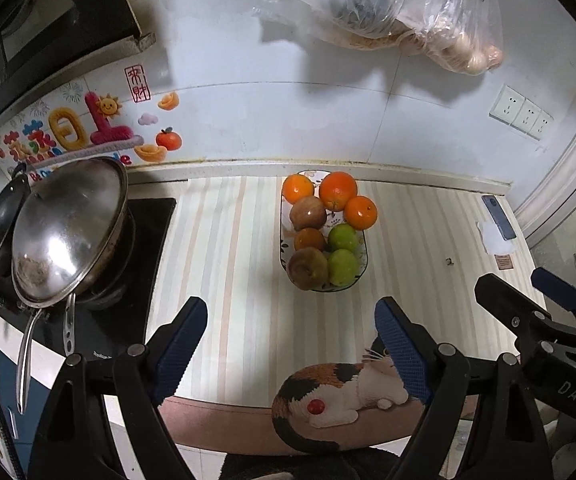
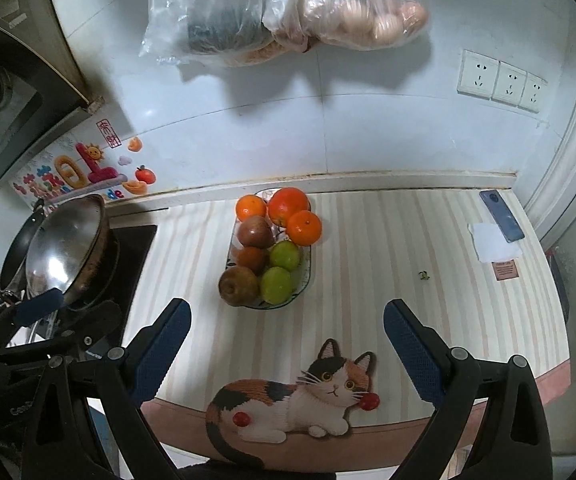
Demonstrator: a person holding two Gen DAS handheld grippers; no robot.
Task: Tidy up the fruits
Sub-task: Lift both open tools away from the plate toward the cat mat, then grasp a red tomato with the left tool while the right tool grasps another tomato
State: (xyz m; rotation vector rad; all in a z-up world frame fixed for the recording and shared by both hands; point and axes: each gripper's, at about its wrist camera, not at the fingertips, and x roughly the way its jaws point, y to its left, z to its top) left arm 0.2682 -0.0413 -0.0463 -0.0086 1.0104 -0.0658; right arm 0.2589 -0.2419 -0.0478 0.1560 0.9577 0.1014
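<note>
An oval patterned plate [image 1: 362, 258] [image 2: 306, 278] sits on the striped counter near the wall, full of fruit: three oranges [image 1: 338, 190] [image 2: 289, 206], two green fruits [image 1: 343, 266] [image 2: 276, 285], brownish fruits [image 1: 307, 268] [image 2: 238, 285] and a small dark orange one [image 1: 309, 239]. My left gripper [image 1: 292, 346] is open and empty, held back from the plate near the counter's front edge. My right gripper [image 2: 288, 346] is open and empty, also short of the plate. The right gripper shows at the right of the left wrist view [image 1: 528, 292].
A cat-shaped mat [image 2: 300, 396] [image 1: 336, 396] lies at the counter's front edge. A steel pan lid [image 1: 68, 228] [image 2: 66, 248] and dark wok stand on the stove at left. A phone [image 2: 502, 216] and paper lie at far right. Plastic bags [image 2: 288, 8] hang on the wall.
</note>
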